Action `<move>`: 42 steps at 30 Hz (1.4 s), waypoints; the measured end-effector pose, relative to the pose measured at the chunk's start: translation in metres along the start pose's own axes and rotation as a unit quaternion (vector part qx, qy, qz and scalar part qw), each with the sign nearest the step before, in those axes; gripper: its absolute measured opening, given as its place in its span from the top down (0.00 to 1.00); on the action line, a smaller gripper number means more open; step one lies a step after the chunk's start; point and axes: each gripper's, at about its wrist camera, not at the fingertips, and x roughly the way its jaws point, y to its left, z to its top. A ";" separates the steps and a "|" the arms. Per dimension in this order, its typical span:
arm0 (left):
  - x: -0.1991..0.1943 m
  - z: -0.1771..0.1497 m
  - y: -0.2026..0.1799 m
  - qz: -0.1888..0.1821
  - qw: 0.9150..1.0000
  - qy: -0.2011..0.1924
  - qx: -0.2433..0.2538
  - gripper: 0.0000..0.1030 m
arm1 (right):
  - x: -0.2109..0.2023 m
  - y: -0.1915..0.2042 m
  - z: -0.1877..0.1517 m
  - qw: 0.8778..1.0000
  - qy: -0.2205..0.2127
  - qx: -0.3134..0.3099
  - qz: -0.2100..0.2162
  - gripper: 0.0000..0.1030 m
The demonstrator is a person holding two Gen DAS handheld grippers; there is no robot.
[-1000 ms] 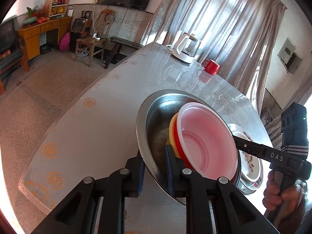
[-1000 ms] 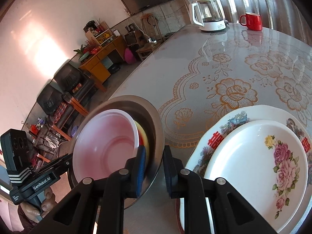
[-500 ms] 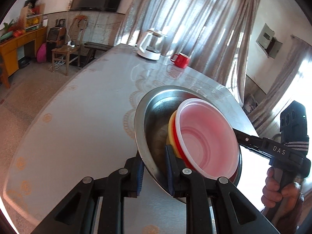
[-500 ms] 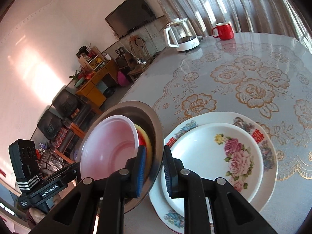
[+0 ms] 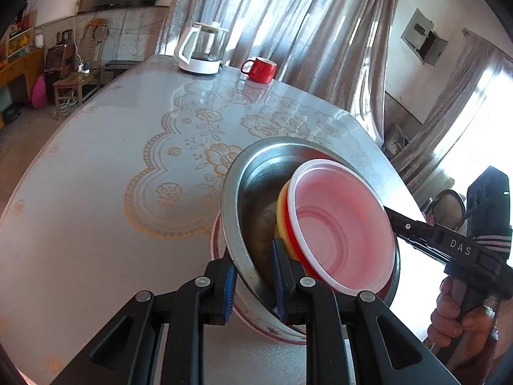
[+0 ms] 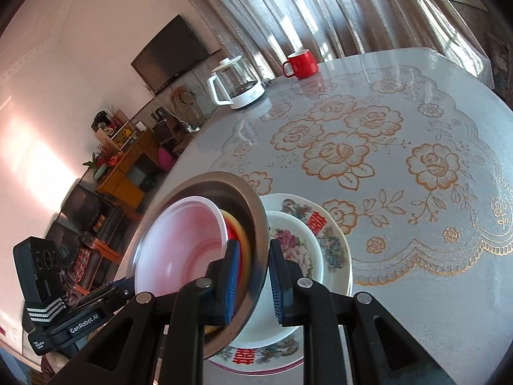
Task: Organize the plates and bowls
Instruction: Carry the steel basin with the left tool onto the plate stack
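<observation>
A steel basin (image 5: 256,192) holds a nested stack of plastic bowls: a pale pink bowl (image 5: 340,227) on top, with red and yellow rims behind it. The basin hangs tilted between both grippers. My left gripper (image 5: 253,256) is shut on its near rim. My right gripper (image 6: 255,250) is shut on the opposite rim of the basin (image 6: 221,186), next to the pink bowl (image 6: 182,247). Below the basin lie two stacked floral plates, a small rose plate (image 6: 298,247) on a larger plate (image 6: 335,250) with red characters. The basin hides part of the plates.
The round table (image 5: 96,192) has a glossy lace-patterned cover. A glass kettle (image 5: 202,54) and a red mug (image 5: 259,70) stand at its far side. A hand (image 5: 461,324) holds the right gripper's handle. Curtains, chairs and cabinets stand beyond the table.
Both grippers have carried the basin with its bowls sideways across the table. It now hangs over the stacked plates, and both grips are unchanged.
</observation>
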 end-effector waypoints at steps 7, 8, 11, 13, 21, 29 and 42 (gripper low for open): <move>0.019 -0.001 -0.010 -0.002 1.000 0.026 0.009 0.82 | 0.005 -0.026 -0.005 0.999 0.011 0.025 -0.019 0.82; 0.021 -0.002 -0.010 -0.002 1.000 0.029 0.009 0.81 | 0.005 -0.028 -0.006 0.999 0.013 0.027 -0.021 0.82; 0.026 -0.005 -0.012 -0.001 0.999 0.038 0.011 0.81 | 0.006 -0.034 -0.009 0.999 0.015 0.032 -0.025 0.82; 0.027 -0.008 -0.013 0.000 0.999 0.040 0.013 0.81 | 0.006 -0.037 -0.010 0.999 0.016 0.035 -0.025 0.82; 0.028 -0.009 -0.011 0.001 0.999 0.041 0.008 0.80 | 0.004 -0.035 -0.011 0.999 0.015 0.034 -0.025 0.82; 0.027 -0.009 -0.011 0.005 0.999 0.038 0.009 0.79 | 0.004 -0.034 -0.011 0.999 0.015 0.036 -0.025 0.82; 0.025 -0.010 -0.011 0.011 0.999 0.031 0.010 0.77 | -0.005 -0.035 -0.015 0.999 0.009 0.043 -0.012 0.77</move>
